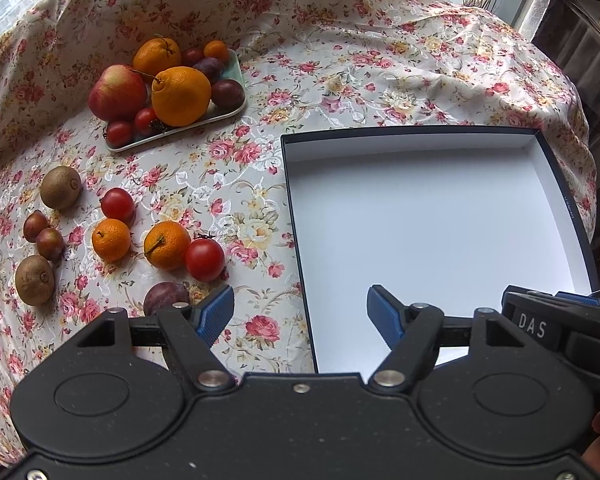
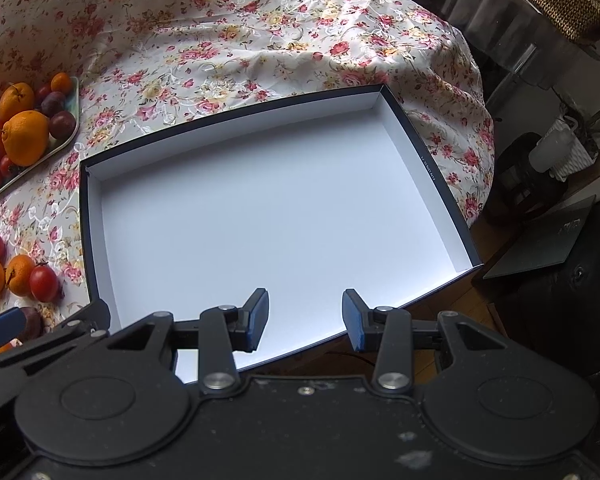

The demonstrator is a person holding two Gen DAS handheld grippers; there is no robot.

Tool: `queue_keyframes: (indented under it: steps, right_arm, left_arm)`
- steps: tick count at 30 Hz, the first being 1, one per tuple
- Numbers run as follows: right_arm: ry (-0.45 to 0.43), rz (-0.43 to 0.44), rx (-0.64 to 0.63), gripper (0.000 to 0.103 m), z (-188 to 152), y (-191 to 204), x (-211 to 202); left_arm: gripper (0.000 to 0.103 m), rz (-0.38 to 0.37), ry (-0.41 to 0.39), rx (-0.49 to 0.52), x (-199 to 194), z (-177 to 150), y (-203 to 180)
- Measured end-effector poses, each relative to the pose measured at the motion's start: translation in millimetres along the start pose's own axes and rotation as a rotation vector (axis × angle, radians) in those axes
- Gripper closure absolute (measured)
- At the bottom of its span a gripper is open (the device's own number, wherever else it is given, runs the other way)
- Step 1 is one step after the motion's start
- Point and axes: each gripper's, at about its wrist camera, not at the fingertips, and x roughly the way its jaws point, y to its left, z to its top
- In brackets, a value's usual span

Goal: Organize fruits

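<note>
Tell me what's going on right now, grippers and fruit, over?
Left gripper open, right gripper open, both holding nothing. Box has no fruit in it; loose fruit and tray lie left of it. Nothing blocking.

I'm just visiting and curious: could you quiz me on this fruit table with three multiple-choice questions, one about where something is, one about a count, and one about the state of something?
1. Where does the apple lie?
A. on the tray with the big orange
B. inside the box
C. loose on the tablecloth

2. How many kiwis lie loose on the cloth?
A. none
B. two
C. five

3. What is in the box?
A. a pile of tomatoes
B. one plum
C. nothing

Answers:
1 A, the apple sits on the tray against the big orange.
2 B, one kiwi lies farther back and another kiwi nearer.
3 C, only its bare white floor shows, and the left gripper and right gripper are both open, holding no fruit.
</note>
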Motion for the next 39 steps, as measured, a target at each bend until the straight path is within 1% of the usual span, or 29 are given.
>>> queue_keyframes:
  steps: [11, 22, 33, 39]
  right_arm:
    - [0.008, -0.001, 0.000, 0.061, -0.3, 0.1, 1.9]
    - [0.019, -0.002, -0.006, 0.061, -0.3, 1.2, 3.9]
    - [0.037, 0.001, -0.003, 0.061, -0.3, 2.4, 5.4]
    - [0.051, 0.018, 0.007, 0.061, -0.1, 5.9, 5.7]
  left_arm:
    - [0.029, -0.001, 0.016, 0.003, 2.6, -0.2, -0.1]
    - [0.029, -0.004, 0.050, -0.010, 7.0, -0.7, 2.2]
    - [0.029, -0.006, 0.061, -0.019, 8.3, -0.1, 5.1]
    - [0.029, -0.005, 0.062, -0.022, 8.5, -0.5, 8.9]
